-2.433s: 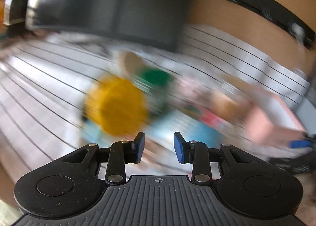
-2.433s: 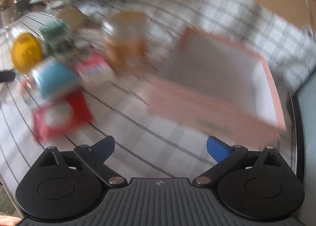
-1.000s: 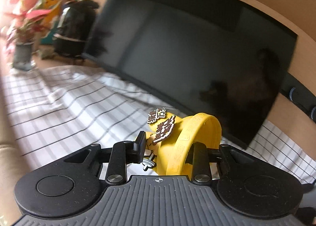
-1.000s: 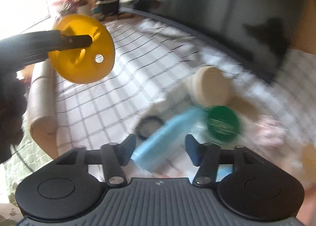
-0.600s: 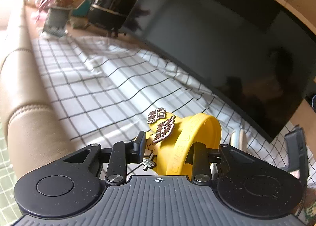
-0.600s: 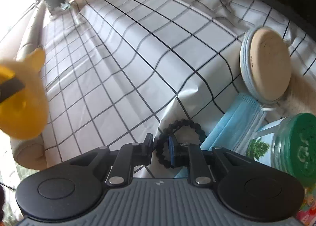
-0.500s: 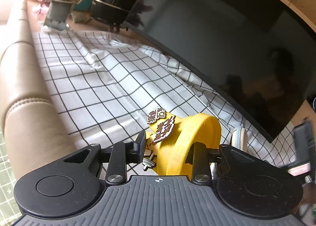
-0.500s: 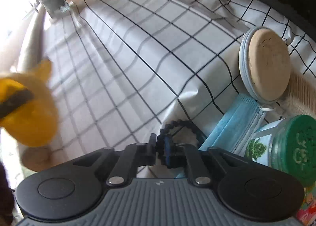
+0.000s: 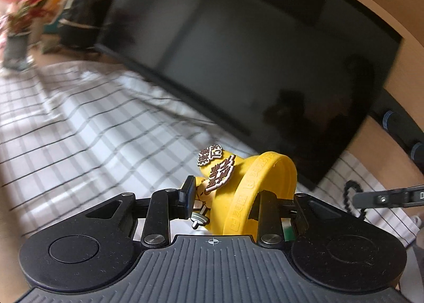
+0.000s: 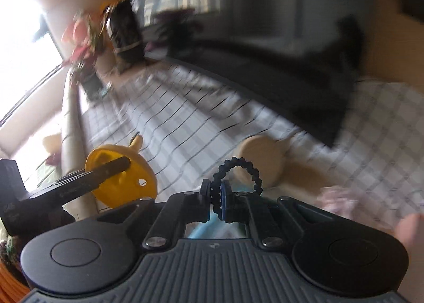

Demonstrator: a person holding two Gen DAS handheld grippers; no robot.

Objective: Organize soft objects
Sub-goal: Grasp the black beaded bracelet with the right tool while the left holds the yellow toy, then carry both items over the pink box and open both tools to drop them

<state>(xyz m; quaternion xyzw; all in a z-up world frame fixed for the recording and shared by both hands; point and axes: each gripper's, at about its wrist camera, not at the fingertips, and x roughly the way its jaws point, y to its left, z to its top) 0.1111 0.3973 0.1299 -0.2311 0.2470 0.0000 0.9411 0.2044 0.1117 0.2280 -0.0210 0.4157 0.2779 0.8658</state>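
My left gripper (image 9: 228, 197) is shut on a yellow soft rubber piece (image 9: 254, 183) with a wristband loop and brown-and-white charms, held above the checked cloth (image 9: 79, 128). My right gripper (image 10: 217, 197) is shut on a black beaded ring (image 10: 238, 164), which stands up from between its fingers in the air. In the left wrist view the black beaded ring (image 9: 349, 194) hangs at the tip of the right gripper (image 9: 357, 201) at the right edge. The right wrist view shows the yellow piece (image 10: 124, 181) in the left gripper (image 10: 116, 165) at lower left.
A large dark screen (image 9: 238, 64) stands along the back of the cloth. A potted plant (image 9: 18, 11) and a black appliance (image 9: 79, 19) sit at the far left. A round tan disc (image 10: 261, 160), a blue mask (image 10: 201, 231) and a pink item (image 10: 341, 199) lie near the right gripper.
The right gripper closed on the black beaded ring lying on the cloth and lifted it up. The left gripper kept its hold on the yellow piece while swinging sideways.
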